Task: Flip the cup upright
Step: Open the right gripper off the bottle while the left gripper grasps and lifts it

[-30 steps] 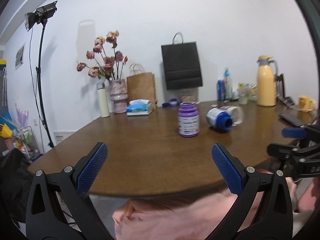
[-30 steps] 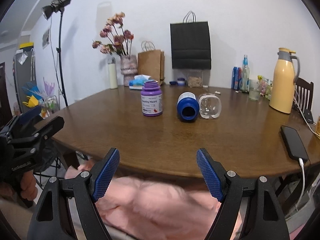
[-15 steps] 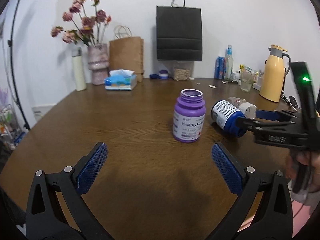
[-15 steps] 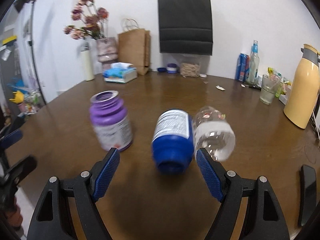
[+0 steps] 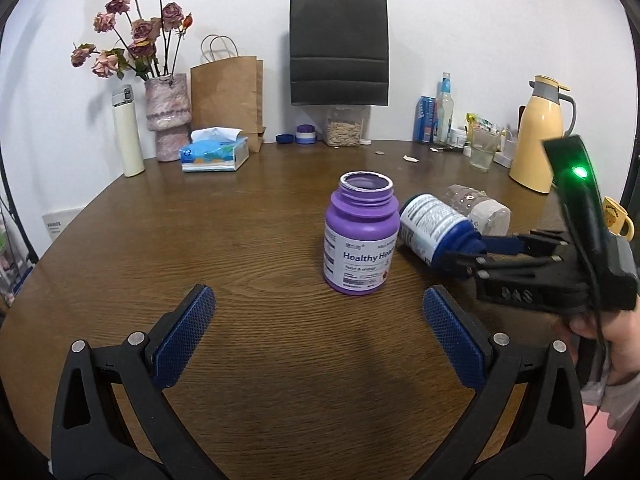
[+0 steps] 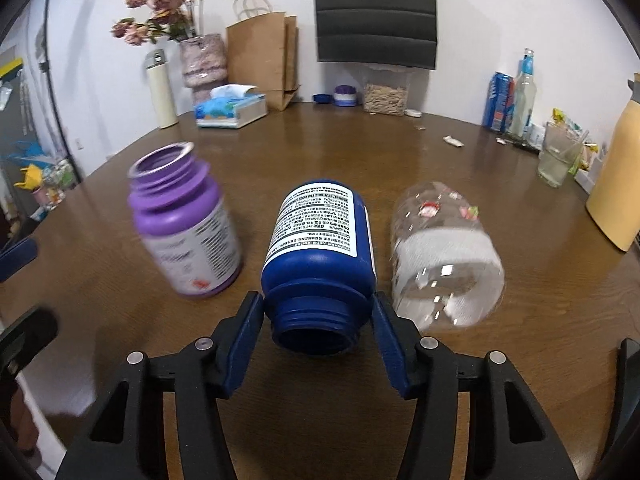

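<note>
The blue plastic bottle (image 6: pixel 320 256) lies on its side on the brown wooden table (image 6: pixel 400 152), mouth between your right gripper (image 6: pixel 318 330)'s narrowed jaws, which are not clearly clamped. Lifting could knock the clear jar (image 6: pixel 444 256) touching it or the upright purple bottle (image 6: pixel 184 224). Your left gripper (image 5: pixel 316 338) hangs wide, empty.

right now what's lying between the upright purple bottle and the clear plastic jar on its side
The blue bottle on its side, mouth toward the right gripper, whose fingers flank its neck; clearest in the right wrist view.

Lived-in home room: wooden table (image 5: pixel 200 240), dried flowers (image 5: pixel 136 36), tissues (image 5: pixel 214 154), thermos jug (image 5: pixel 538 156).
</note>
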The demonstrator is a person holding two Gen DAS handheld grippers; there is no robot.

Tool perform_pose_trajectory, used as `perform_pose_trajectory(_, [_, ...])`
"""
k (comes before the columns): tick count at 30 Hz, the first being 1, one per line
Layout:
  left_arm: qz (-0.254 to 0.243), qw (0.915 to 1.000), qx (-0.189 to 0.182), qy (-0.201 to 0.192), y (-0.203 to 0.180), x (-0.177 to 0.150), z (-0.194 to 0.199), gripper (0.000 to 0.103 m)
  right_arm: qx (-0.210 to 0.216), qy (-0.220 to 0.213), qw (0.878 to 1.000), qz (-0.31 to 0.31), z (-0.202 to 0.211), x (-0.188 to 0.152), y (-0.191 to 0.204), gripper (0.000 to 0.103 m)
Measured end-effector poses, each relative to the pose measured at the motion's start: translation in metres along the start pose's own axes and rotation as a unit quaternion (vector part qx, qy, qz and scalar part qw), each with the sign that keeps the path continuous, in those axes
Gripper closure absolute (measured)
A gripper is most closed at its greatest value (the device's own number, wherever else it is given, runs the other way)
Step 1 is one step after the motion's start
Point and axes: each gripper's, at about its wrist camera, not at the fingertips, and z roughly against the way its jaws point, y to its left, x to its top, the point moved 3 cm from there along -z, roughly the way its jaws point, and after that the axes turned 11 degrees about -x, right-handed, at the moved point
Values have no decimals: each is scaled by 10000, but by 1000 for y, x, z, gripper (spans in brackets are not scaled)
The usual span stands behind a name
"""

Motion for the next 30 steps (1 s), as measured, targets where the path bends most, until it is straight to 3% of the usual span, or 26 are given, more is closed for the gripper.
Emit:
perform_pose_trajectory(5, [11, 9998, -161, 81, -7, 1, 1, 0, 682, -104, 9967, 436, 41, -41, 14, 44])
perform_pose_trajectory(8, [39, 9987, -463, 190, -17, 7, -4, 2, 1049, -185, 9908, 829, 59, -68, 23, 44])
perform_pose_trajectory(11, [108, 9962, -784, 372, -26, 12, -14, 18, 1331, -292, 9841, 1144, 70, -86, 36, 44])
perform_pose_trajectory(14, [-16, 9940, -881, 642, -38, 12, -34, 50, 1476, -353, 9805, 1248, 68, -89, 40, 43])
perform_pose_trajectory(15, [-46, 9933, -857, 770, -39, 10, -41, 68, 1568, -415, 9788, 1251, 67, -88, 39, 43])
perform_pose_trajectory(18, [93, 9923, -863, 887, -37, 10, -44, 79, 1650, -464, 9769, 1279, 66, -86, 39, 43])
perform_pose_trajectory(22, [-89, 9954, -511, 810, -35, 8, -33, 82, 1302, -469, 9854, 987, 58, -85, 21, 42])
perform_pose_trajectory(25, [-95, 9969, -322, 715, -34, 4, -27, 81, 1094, -243, 9932, 311, 42, -80, 0, 42])
perform_pose_trajectory(30, [-199, 9967, -283, 740, -37, 4, -24, 77, 1044, -128, 9942, -209, 28, -75, -11, 42])
